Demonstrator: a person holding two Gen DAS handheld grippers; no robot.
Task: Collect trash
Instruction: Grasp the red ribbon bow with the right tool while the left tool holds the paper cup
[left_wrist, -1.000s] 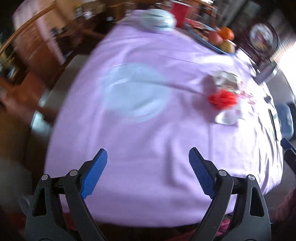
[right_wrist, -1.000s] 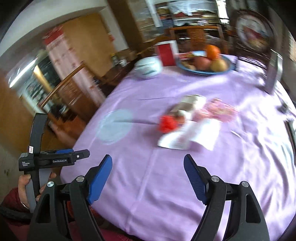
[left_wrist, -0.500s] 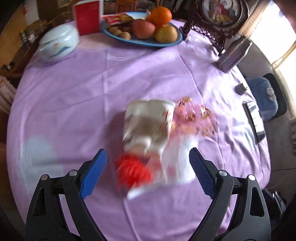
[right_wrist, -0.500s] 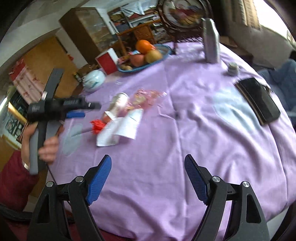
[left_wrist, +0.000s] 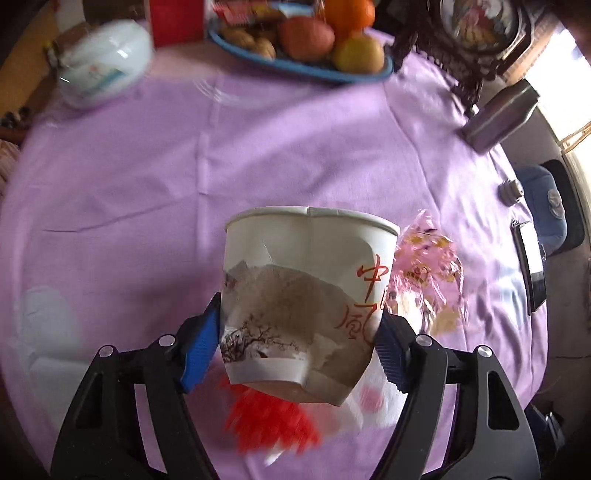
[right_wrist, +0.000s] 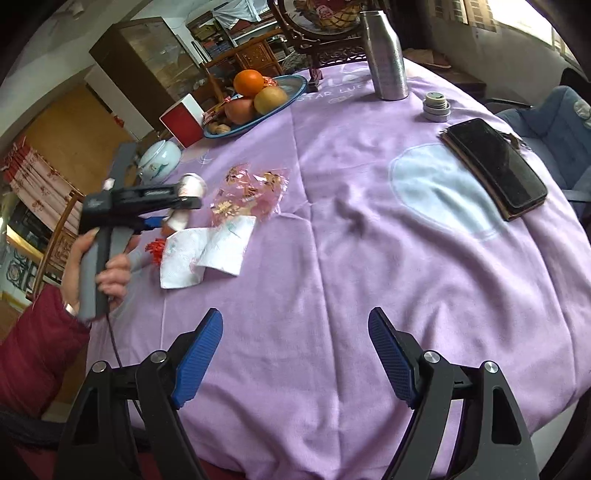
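Note:
A crumpled paper cup (left_wrist: 303, 295) with a mountain print and red characters sits between my left gripper's (left_wrist: 295, 339) blue pads, which press on its sides; it also shows in the right wrist view (right_wrist: 188, 192). Below it lie a red ribbon scrap (left_wrist: 269, 421) and white tissue (right_wrist: 207, 251). A pink cellophane wrapper (left_wrist: 424, 273) lies to its right. My right gripper (right_wrist: 295, 354) is open and empty above the purple tablecloth (right_wrist: 332, 258), well to the right of the trash.
A blue fruit plate (right_wrist: 258, 99), a red box (right_wrist: 183, 123), a white lidded jar (right_wrist: 159, 164), a metal bottle (right_wrist: 384, 55), its cap (right_wrist: 436, 107) and a phone on a wallet (right_wrist: 495, 166) stand on the table. A blue chair (right_wrist: 554, 122) stands at the right.
My left gripper has swung from the table's left side to the trash pile and its jaws have narrowed onto the paper cup. My right gripper has shifted right, still open.

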